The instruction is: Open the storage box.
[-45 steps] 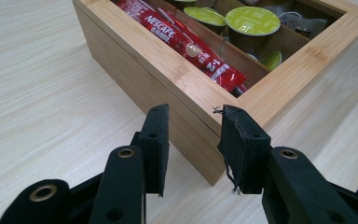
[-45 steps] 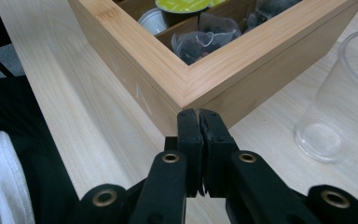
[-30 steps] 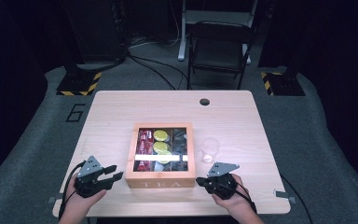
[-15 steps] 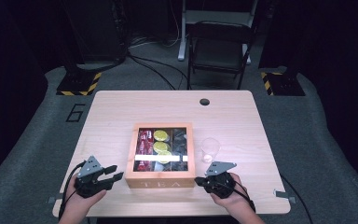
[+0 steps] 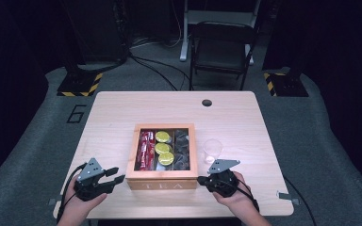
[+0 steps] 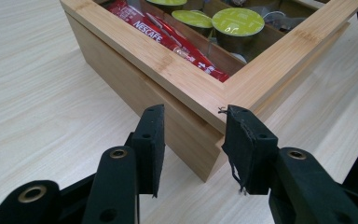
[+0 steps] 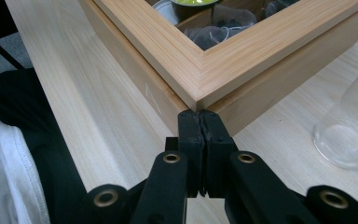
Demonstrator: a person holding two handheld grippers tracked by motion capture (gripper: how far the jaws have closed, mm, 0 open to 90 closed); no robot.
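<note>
High view: a wooden tea box was seen standing open-topped near the front middle of a pale wooden table, with a gripper held at each of its front corners. The left gripper was held just beside the box's front left corner, and the right gripper at the front right corner. A clear plastic cup was set just beside the box on its right, close behind the right gripper. Inside the box, red sachets were laid in the left compartment, green-lidded capsules in the middle one and dark tea bags in the right one.

Left gripper view: the jaws were seen spread apart, with the box corner just beyond the gap and nothing pinched between the pads; they had been opened slightly further within the last moment. The sachets and capsules were visible behind the rim.

Right gripper view: the jaws were pressed together on nothing, their tips set right at the box corner, whether touching could not be told. The cup's base was seen on the table to the right
</note>
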